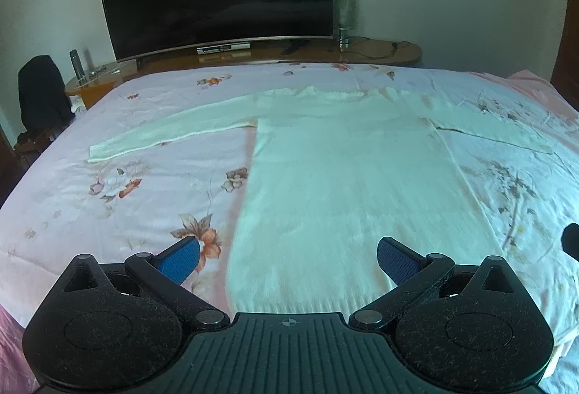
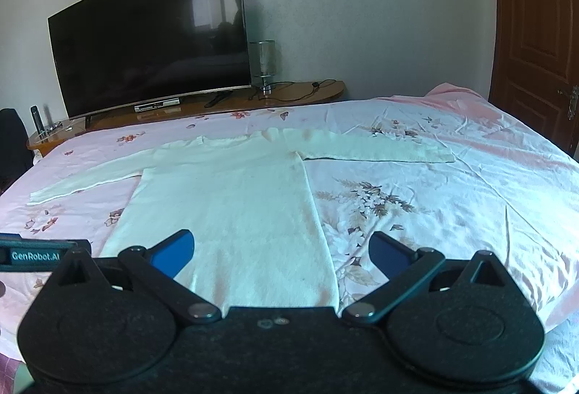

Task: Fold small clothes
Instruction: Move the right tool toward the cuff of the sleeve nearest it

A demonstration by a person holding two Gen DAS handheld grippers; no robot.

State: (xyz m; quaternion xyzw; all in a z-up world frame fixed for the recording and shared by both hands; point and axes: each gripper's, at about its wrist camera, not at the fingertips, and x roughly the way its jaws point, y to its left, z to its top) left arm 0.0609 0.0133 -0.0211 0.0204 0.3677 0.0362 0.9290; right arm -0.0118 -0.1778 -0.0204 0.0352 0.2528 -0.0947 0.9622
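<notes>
I see the white sweater spread flat on the bed, hem toward me, both sleeves stretched out sideways. My left tool hangs wide open above the hem, holding nothing; the sweater's left edge runs between its blue pads. My right tool is equally wide open and empty, with the sweater's right edge between its fingers. Whether either tool touches the fabric, I can't quite judge. Far ahead of both stands a dark television.
</notes>
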